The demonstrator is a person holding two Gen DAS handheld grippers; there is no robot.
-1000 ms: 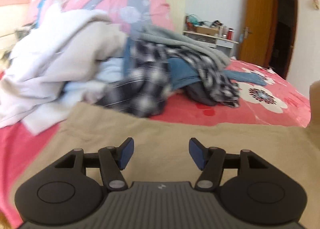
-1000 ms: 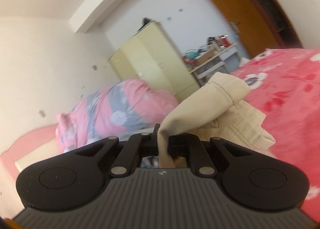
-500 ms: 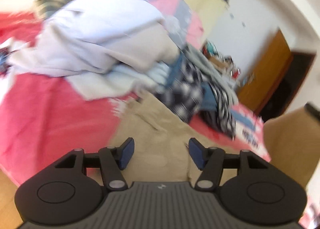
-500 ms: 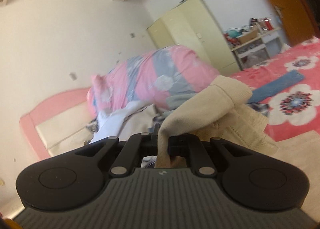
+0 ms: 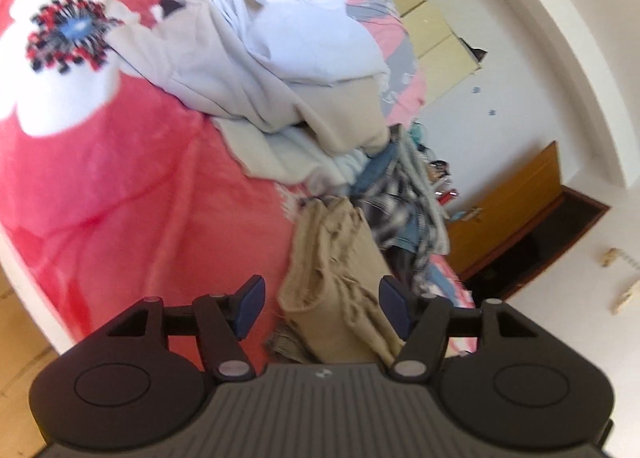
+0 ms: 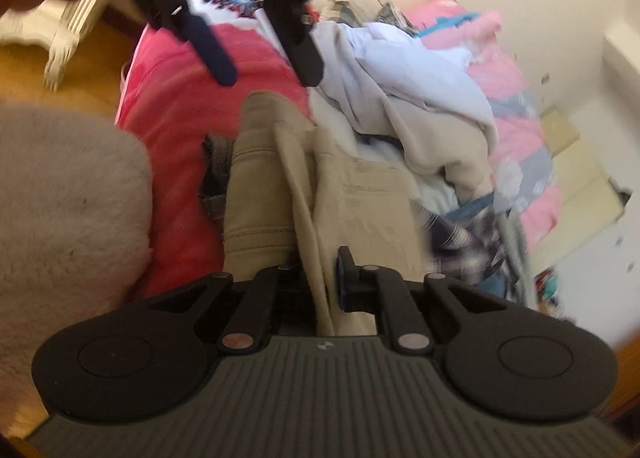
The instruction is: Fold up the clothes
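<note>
Motion blur softens khaki trousers pinched in right tool.

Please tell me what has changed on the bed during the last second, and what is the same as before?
The beige cotton trousers, spread flat one second ago, now lie gathered into a narrow folded strip. The right gripper stays shut on their edge and has swung down over the red flowered blanket. The left gripper has tilted but remains open, holding nothing. The pile of unfolded clothes is unchanged.
</note>
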